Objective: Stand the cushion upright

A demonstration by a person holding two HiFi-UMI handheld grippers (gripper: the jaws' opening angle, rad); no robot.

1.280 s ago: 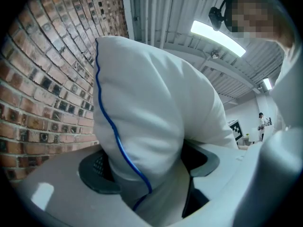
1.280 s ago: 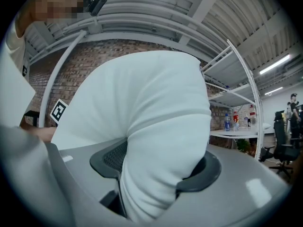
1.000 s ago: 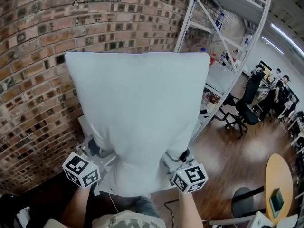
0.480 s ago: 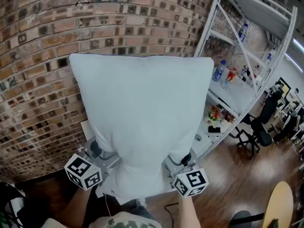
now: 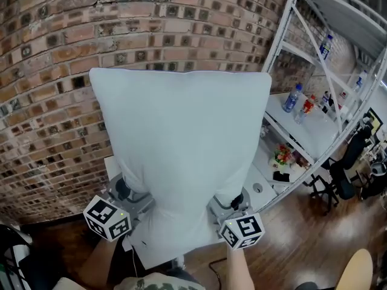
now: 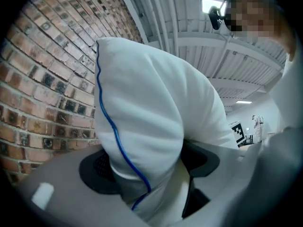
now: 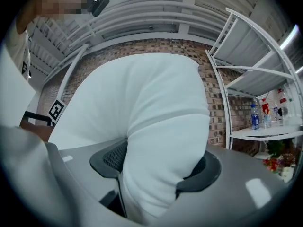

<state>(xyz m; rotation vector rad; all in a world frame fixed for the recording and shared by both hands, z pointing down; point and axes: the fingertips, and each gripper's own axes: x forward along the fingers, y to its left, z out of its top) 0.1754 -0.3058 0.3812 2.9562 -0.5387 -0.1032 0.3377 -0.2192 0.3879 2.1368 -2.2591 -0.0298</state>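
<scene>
- White fabric cushion point(image 5: 181, 156) is hanging upright in the air in front of the rough brick wall point(image 5: 54, 71). Its top edge is lying level and its two upper corners are showing square. Whether it is touching the wall I cannot tell.
- Left gripper point(image 5: 125, 192) is clamping the cushion's lower left corner, its dark ribbed pads point(image 6: 94, 169) pressing into the stuffing from both sides.
- Right gripper point(image 5: 234, 201) is gripping the lower right corner the same way, its jaws standing wide around a thick fold of cloth.
- Blue piping point(image 6: 106, 112) is running along the cushion's seam and curving down between the left jaws.
- Smooth, plump cloth is bulging above each grip.
- White metal shelving rack point(image 5: 326, 71) is standing near the cushion's right edge, with only a narrow gap between them. Glossy wooden floor point(image 5: 302, 234) is lying open below it.
- One rack shelf is carrying a few bottles point(image 5: 293, 98) and some small colourful items point(image 5: 282, 157).
</scene>
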